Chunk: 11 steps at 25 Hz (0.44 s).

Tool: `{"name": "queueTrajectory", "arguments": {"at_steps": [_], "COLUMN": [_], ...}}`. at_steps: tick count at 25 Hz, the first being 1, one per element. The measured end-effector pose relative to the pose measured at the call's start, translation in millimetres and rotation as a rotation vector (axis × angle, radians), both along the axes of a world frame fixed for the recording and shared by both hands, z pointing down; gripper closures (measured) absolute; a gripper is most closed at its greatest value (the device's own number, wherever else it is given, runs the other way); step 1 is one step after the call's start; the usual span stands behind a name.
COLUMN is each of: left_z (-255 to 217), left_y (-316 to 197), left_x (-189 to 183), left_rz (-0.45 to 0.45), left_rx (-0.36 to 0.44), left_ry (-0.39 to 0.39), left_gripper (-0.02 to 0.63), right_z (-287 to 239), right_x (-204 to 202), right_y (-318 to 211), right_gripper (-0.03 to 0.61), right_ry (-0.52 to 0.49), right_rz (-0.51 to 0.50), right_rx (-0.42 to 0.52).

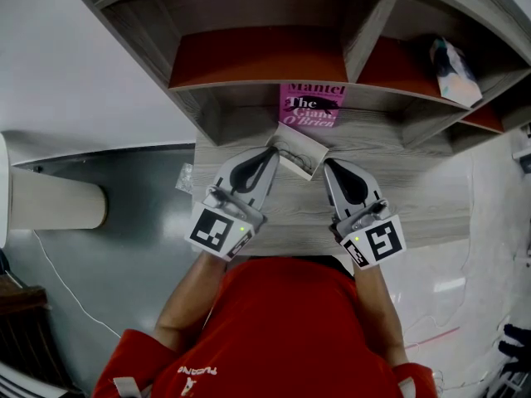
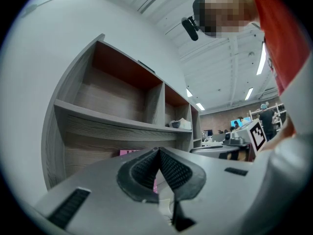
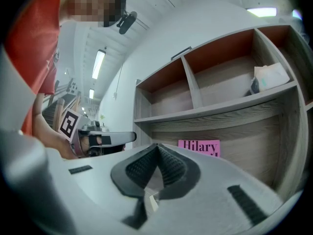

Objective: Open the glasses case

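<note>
Glasses case (image 1: 299,152) on worktop (image 1: 292,207), long axis running crosswise between left gripper (image 1: 272,152) and right gripper (image 1: 327,166); each tip sits at one end, jaws pressed together, neither nearer.

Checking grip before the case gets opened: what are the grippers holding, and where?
Cannot be told: left gripper and right gripper sit shut at opposite ends of the glasses case.

Pink book (image 1: 311,106); glasses case (image 1: 299,152) seemingly pale grey.
</note>
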State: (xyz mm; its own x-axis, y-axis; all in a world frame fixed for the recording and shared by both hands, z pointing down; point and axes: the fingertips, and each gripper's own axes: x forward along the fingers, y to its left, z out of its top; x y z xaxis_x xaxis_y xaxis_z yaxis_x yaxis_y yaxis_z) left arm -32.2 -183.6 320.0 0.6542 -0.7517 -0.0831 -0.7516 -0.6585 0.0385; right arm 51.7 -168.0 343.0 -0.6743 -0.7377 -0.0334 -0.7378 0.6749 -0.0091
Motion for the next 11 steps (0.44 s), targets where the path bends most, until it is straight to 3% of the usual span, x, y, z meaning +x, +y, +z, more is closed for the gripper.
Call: {"name": "queueTrajectory", "arguments": {"at_steps": [11], "left_z": [1.8], "left_y": [-2.0], "left_x": [4.2], "left_rz": [-0.001], "left_rx": [0.000], "left_ry": [-0.004], "left_gripper": [0.604], "right_z": [2.0], "right_x": [7.5], "right_y": [-1.9], "right_gripper": [0.574], "right_ry": [-0.008], "right_rz": [0.004], "right_rx": [-0.004]}}
